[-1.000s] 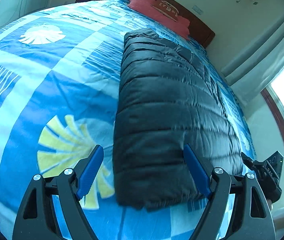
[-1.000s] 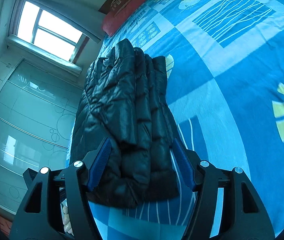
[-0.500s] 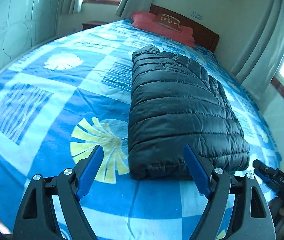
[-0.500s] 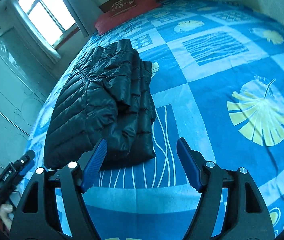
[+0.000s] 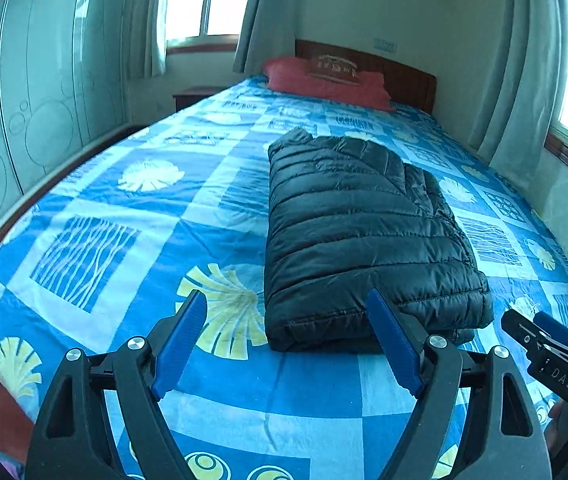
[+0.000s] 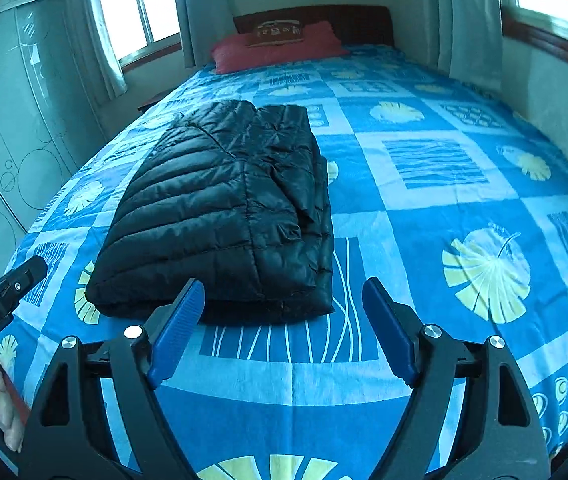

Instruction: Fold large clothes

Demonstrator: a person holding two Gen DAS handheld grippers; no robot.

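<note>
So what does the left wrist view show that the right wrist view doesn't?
Only the left wrist view shows the right hand-held gripper at its right edge, plus the jacket's smooth folded side. Only the right wrist view shows the left hand-held gripper at its left edge and the jacket's layered open edge. Both show the folded black puffer jacket lying free on the blue bedspread, the red pillow, and open jaws.

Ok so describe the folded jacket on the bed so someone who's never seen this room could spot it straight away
Start at the big bed with the blue patterned sheet and the red pillow by the wooden headboard. Nearer the foot end, left of centre in the right wrist view, lies the black puffer jacket, folded into a thick rectangle. It is the only dark, quilted, shiny thing on that bright bedding.
</note>
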